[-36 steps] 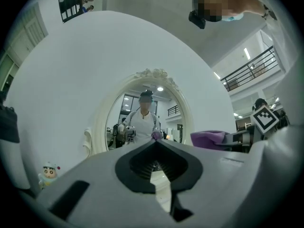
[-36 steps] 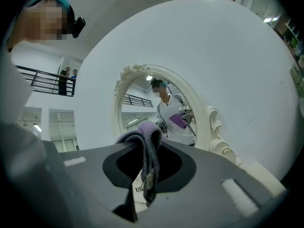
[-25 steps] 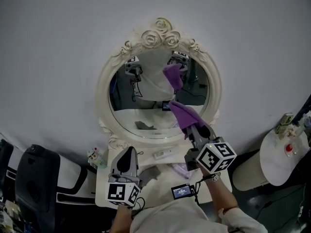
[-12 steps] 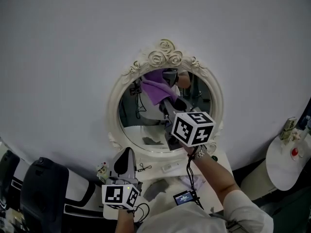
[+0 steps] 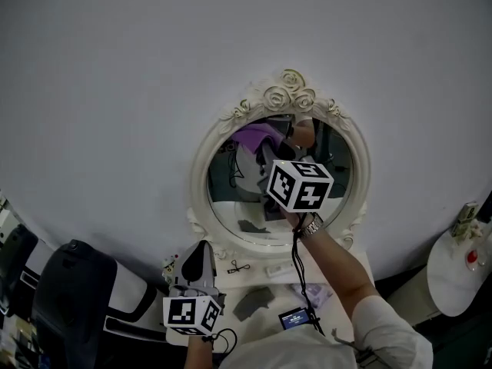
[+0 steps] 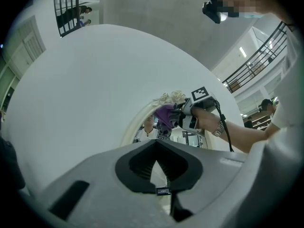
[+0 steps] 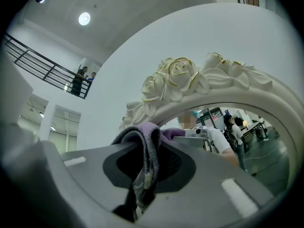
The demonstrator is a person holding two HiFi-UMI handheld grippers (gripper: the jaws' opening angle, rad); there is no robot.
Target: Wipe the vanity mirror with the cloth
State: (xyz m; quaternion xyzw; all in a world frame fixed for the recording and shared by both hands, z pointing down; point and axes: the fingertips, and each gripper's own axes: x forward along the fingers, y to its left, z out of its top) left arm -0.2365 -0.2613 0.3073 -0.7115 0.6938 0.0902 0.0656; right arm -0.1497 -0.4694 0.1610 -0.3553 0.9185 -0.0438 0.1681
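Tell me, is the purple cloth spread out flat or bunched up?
Bunched up. The cloth sits in gathered folds, clamped in the right tool, and shows as a small wad against the top of the mirror.

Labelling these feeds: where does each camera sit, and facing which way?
Head view: on the head, facing down at the mirror; left claw, right claw, forearm show.
Left gripper view: low, facing up at the mirror; own shut jaws show.
Right gripper view: at the mirror's top; jaws grip the cloth.
All share mirror and cloth.
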